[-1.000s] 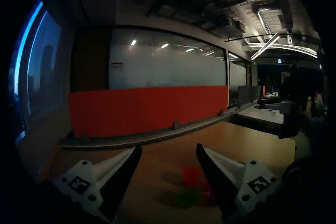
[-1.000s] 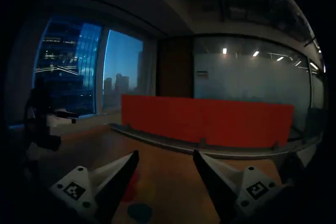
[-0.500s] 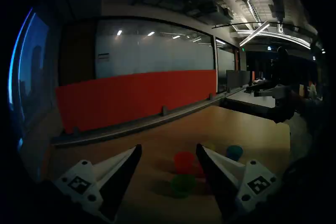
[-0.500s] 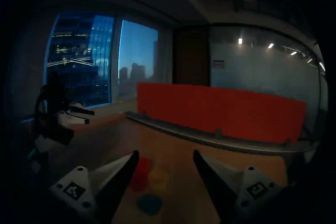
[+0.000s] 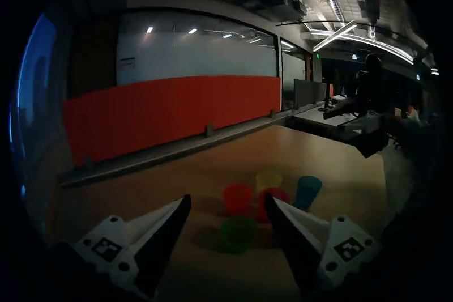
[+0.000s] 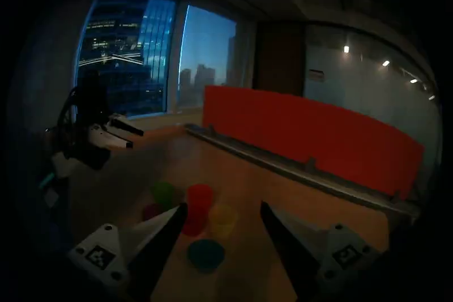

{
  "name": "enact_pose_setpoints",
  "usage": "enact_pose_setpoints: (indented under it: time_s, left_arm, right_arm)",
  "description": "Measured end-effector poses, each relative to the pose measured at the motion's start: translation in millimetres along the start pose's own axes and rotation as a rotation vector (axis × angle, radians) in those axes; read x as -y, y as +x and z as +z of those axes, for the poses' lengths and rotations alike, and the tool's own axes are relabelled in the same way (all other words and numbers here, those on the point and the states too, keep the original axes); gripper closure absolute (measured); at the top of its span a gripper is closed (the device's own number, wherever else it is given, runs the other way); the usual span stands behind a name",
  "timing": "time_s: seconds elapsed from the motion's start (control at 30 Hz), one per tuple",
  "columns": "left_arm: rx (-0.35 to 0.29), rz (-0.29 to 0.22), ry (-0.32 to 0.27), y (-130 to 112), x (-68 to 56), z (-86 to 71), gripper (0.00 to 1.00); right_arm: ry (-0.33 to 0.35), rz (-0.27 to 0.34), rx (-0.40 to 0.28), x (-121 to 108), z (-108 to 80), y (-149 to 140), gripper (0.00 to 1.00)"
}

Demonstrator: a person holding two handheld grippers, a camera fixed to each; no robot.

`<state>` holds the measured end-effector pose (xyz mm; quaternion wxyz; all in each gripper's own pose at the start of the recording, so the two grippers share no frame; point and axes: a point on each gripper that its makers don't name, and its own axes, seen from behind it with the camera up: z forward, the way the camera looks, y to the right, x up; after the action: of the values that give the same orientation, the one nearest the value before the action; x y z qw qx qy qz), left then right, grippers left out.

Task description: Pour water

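Left gripper view: cup cluster on the table (image 5: 170, 180), with the green cup (image 5: 238, 233) in front of the red cup (image 5: 238, 199) and the yellow cup (image 5: 268, 179) and blue cup (image 5: 307, 191) beyond it to the right. The left gripper (image 5: 226, 196) and right gripper (image 6: 222, 205), both spread and empty, hover short of the red cup. Step judged as approach; the next move calls for centring on one cup and closing, though which cup holds water cannot be told.

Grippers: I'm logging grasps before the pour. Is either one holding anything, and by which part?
Nothing is held. The left gripper and right gripper are both open, with the cups standing untouched on the table ahead.
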<state>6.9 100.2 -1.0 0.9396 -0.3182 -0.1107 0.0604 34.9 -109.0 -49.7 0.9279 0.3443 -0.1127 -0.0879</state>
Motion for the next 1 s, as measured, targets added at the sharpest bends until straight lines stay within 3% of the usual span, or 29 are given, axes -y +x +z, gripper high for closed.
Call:
enact_pose_setpoints:
  time_s: [0.5,1.0]
  left_arm:
    - [0.113,0.009,-0.066,-64,-15.8,20.6,0.04]
    - [0.232,-0.013,-0.1,-120,-19.9,36.4,0.04]
  right_arm:
    - [0.088,0.008,0.122,16,20.8,-71,0.01]
    - [0.127,0.002,0.26,30,38.7,-146,0.01]
